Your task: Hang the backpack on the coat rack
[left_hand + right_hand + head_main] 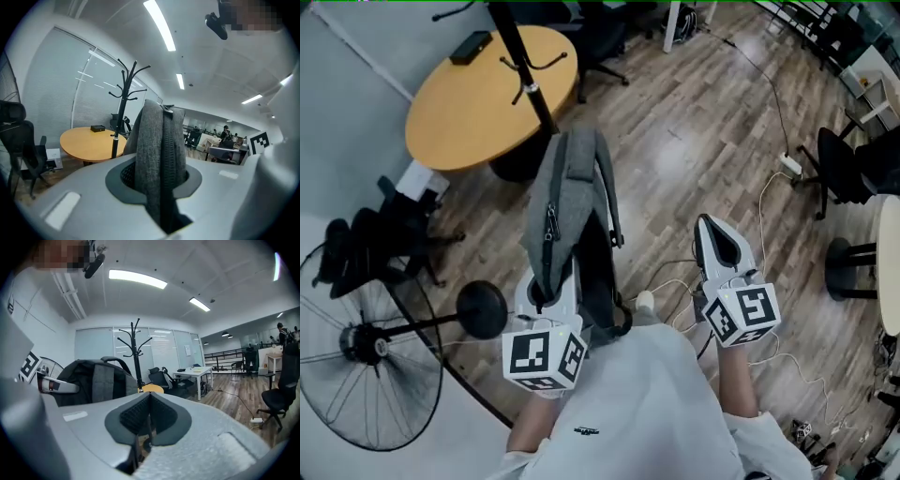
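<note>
A grey backpack [567,202] with black straps hangs in the air in front of me. My left gripper [546,298] is shut on its grey fabric and zipper edge [159,159], which fills the gap between the jaws. The black coat rack [521,58] stands just beyond the backpack, by a round table; its hooks [129,82] rise to the left of the bag in the left gripper view. My right gripper [718,246] hovers to the right of the backpack, shut with nothing between its pads. From the right gripper view the backpack [93,378] sits left of the rack pole [137,357].
A round yellow table [487,94] holding a small black box [472,47] stands behind the rack. A standing fan [370,342] and a black office chair [366,246] are at the left. Cables and a power strip [790,166] lie on the wood floor at right, near another chair [848,169].
</note>
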Motion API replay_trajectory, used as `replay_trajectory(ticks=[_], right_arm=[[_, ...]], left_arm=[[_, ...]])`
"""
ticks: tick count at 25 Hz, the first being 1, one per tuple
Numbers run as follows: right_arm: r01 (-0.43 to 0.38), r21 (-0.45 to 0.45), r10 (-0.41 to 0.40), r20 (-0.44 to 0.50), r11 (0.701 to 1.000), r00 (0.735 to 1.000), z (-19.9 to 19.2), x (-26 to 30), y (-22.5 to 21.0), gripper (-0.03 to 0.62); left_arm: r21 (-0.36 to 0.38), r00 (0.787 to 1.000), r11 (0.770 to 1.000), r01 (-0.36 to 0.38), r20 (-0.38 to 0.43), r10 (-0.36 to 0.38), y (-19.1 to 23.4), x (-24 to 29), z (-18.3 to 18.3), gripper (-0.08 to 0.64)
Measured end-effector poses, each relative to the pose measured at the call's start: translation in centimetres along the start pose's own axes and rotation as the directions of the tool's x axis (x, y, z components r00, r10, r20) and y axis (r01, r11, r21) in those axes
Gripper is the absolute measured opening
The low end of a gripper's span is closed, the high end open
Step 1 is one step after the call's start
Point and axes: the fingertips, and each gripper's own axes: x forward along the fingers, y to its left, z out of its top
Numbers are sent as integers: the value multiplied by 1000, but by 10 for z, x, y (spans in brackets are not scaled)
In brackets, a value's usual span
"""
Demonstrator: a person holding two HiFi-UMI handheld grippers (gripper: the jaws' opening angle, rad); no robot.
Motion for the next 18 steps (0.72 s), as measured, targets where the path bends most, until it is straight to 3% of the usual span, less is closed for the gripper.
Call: replay_trajectory(ticks=[6, 18], right_arm=[[-29, 12, 29, -48, 1000, 998, -24, -14, -57, -1], [-159, 36, 159, -3, 987, 987, -14, -18, -74, 0]], left_arm=[[-8, 1000, 1000, 8, -9, -9, -59, 19, -21, 107], [-21, 1000, 1000, -22, 8, 23, -105, 33, -24, 107]])
